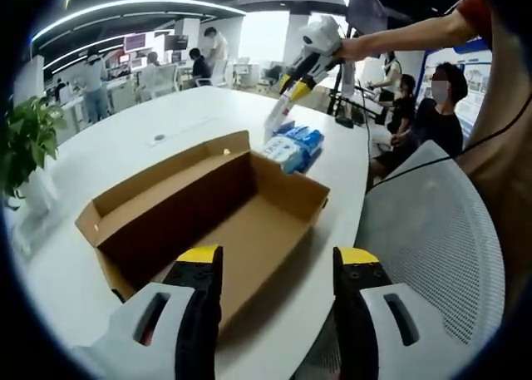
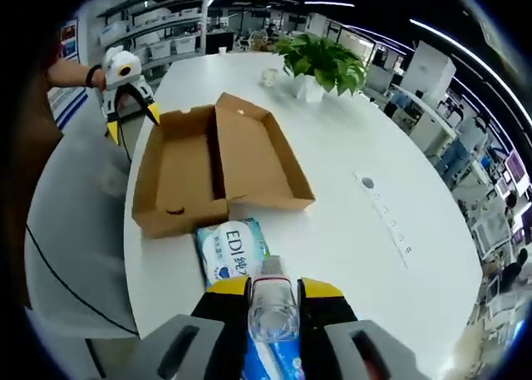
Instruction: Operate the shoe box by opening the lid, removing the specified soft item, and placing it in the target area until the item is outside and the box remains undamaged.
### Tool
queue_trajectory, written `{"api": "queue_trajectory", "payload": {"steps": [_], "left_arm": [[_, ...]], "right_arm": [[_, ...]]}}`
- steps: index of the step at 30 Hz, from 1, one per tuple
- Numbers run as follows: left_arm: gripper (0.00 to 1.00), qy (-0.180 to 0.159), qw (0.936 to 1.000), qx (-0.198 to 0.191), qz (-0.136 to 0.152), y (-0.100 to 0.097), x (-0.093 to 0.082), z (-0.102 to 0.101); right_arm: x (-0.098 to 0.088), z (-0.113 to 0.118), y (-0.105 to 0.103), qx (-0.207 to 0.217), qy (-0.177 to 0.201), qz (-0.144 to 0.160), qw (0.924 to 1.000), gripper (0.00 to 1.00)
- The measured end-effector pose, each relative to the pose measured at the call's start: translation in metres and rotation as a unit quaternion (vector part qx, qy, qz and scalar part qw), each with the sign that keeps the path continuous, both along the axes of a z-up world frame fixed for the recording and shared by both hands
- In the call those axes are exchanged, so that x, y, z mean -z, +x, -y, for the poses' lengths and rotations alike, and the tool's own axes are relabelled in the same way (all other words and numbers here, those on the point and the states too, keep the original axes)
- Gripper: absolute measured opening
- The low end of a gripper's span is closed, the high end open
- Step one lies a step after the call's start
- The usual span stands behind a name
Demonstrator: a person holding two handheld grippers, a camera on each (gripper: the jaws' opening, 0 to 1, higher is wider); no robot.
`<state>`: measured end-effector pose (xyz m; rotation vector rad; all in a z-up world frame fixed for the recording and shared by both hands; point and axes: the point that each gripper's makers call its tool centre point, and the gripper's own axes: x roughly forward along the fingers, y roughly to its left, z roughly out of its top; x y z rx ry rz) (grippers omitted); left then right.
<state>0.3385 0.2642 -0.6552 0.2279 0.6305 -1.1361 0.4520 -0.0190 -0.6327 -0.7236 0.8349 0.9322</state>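
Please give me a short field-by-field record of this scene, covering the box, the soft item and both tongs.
box: cardboard shoe box, lid folded open, inside looks bare
soft item: blue and white soft pack, out of the box, lying on the table beside its short end
surface: white table
right tongs: right tongs shut on a clear plastic edge, apparently another soft pack; what it is cannot be told
left tongs: left tongs open, holding nothing, over the box's near end
nearby: potted plant on the far side of the table

Blue packet (image 2: 266, 355) half hidden behind clear item, seated people blurred
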Motion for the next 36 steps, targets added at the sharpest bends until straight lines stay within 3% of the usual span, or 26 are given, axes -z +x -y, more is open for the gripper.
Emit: {"api": "queue_trajectory", "payload": {"steps": [7,12,17,26,36], "left_arm": [[0.52,0.002,1.0,-0.008,0.002,0.0,-0.001,-0.006],[0.52,0.004,0.9999,-0.012,0.005,-0.001,-0.003,-0.009],[0.52,0.006,0.9998,-0.015,0.006,-0.002,-0.003,-0.012],[0.52,0.012,0.9996,-0.027,0.002,-0.004,0.001,-0.024],[0.51,0.017,0.9993,-0.034,-0.002,-0.005,0.005,-0.03]], "right_arm": [[0.013,0.0,0.017,-0.046,-0.055,-0.005,0.9974,0.17],[0.025,0.005,0.023,-0.106,-0.12,-0.006,0.9871,0.17],[0.037,0.008,0.025,-0.136,-0.156,-0.021,0.9782,0.18],[0.049,0.006,0.04,-0.134,-0.167,-0.029,0.9765,0.18],[0.062,0.01,0.043,-0.129,-0.179,-0.055,0.9739,0.18]]}}
